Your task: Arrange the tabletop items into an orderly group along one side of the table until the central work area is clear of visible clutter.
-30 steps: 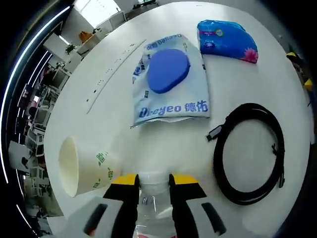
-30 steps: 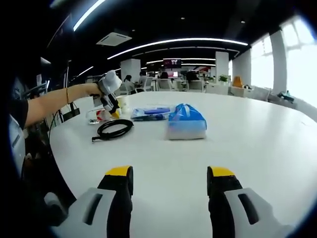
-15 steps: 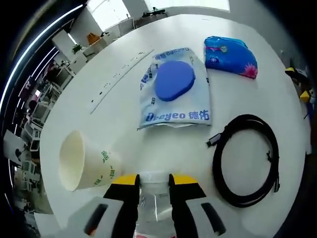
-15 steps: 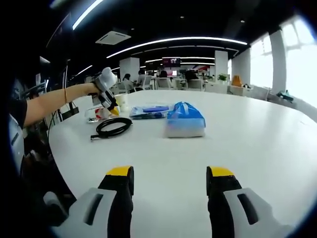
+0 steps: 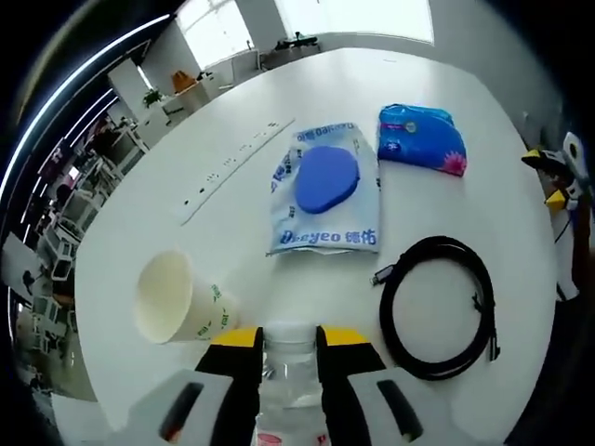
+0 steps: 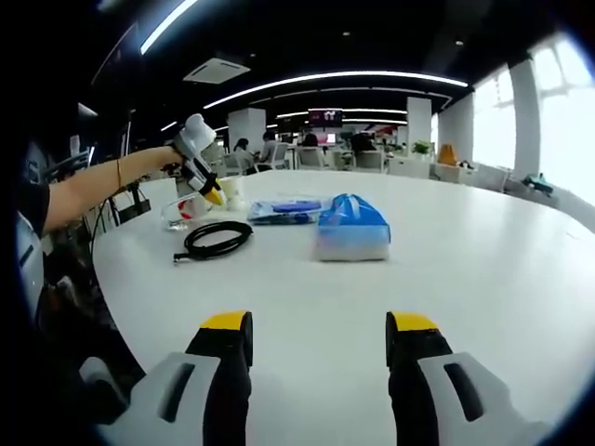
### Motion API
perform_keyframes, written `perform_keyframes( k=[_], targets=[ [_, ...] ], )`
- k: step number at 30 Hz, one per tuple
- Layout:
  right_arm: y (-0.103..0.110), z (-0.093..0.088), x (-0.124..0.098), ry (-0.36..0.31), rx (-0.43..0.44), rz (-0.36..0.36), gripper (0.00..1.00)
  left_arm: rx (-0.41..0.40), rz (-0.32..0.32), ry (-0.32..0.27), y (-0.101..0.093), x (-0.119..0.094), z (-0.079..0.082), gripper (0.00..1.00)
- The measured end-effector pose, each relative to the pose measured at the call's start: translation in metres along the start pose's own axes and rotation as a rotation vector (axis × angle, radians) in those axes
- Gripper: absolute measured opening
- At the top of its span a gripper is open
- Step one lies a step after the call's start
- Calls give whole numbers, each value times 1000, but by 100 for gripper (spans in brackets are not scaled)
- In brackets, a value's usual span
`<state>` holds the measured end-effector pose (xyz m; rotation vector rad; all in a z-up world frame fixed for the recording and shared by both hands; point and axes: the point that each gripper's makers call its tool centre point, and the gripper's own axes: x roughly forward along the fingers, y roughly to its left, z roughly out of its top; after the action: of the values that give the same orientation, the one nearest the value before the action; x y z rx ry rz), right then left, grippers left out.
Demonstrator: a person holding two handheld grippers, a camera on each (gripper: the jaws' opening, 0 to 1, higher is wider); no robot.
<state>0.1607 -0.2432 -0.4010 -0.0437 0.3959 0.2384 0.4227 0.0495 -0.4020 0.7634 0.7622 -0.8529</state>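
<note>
Over the last second the left tool, clamped on the clear bottle, rises further above the tabletop, so the paper cup, wipes pack, blue tissue pack and coiled cable look smaller below; the bottle seems mid-carry toward the group. The right tool hovers low, jaws apart, empty, pointing at the tissue pack

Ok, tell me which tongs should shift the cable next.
Right, probably. The left tongs are shut on the bottle, so they are busy. The right tongs are open and hold nothing, with bare table between them and the cable, though the cable lies nearer the left ones.
</note>
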Motion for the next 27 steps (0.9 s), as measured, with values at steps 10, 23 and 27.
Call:
perform_keyframes(
  k=[10, 23, 27],
  targets=[
    [-3, 1, -2, -7, 0, -14, 55, 25, 22, -74, 10, -2, 21, 0],
    [-5, -4, -3, 1, 17, -13, 55, 65, -46, 37, 0, 8, 3, 16],
    [-4, -3, -2, -3, 19, -11, 55, 98, -37, 100, 4, 15, -1, 21]
  ],
)
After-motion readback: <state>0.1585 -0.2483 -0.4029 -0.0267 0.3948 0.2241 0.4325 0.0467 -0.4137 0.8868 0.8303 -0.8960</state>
